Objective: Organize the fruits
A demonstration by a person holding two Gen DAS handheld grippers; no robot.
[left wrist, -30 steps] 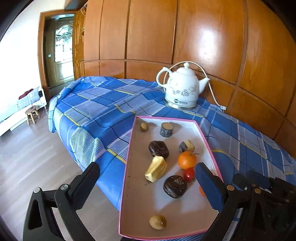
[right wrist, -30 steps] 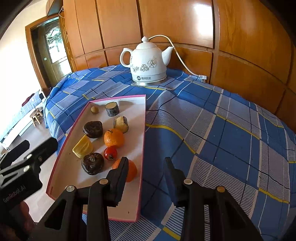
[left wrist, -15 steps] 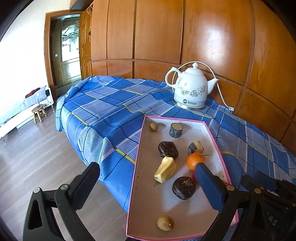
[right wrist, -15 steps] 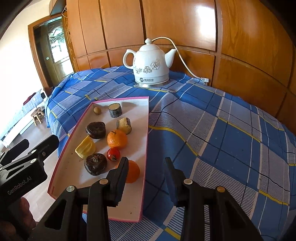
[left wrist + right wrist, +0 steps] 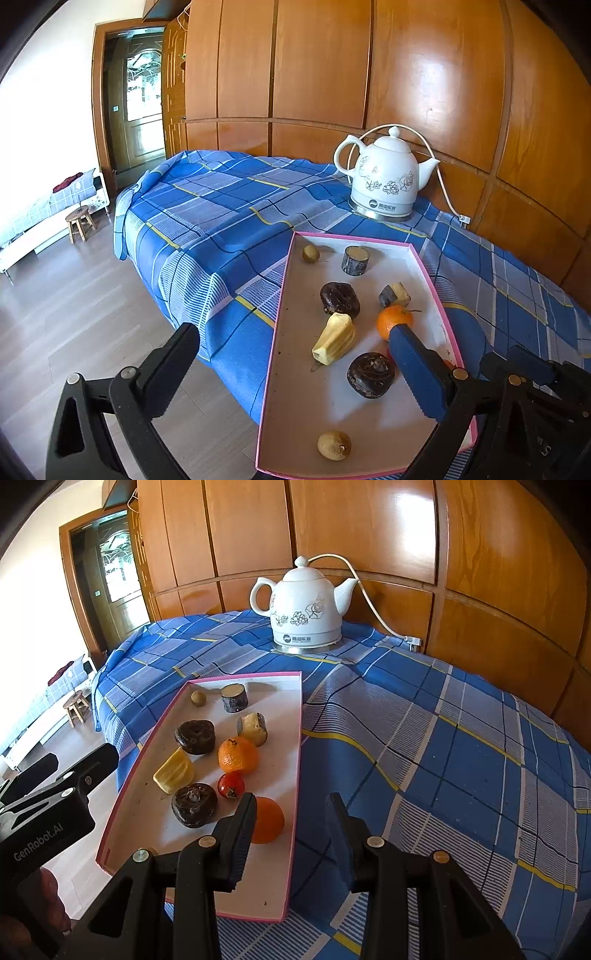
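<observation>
Left gripper (image 5: 291, 365) jaws apart, empty, hovering at left rim of pink-edged tray (image 5: 295, 738). Fruits (image 5: 238, 755) scattered loose in tray. Right gripper (image 5: 291, 827) apart, empty, over tray's right edge beside near orange (image 5: 267, 819). Stage unclear: fits sorting pending or finished.

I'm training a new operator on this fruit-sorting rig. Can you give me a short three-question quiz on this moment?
1. True or false: the right gripper holds an orange.
2. Which sits nearest the kettle in the tray? A) the tomato B) the log slice C) the yellow fruit
3. Fill in: the tray lies on a blue checked ____.

Key: 1 false, its jaws are open and empty; 2 B; 3 cloth.
</observation>
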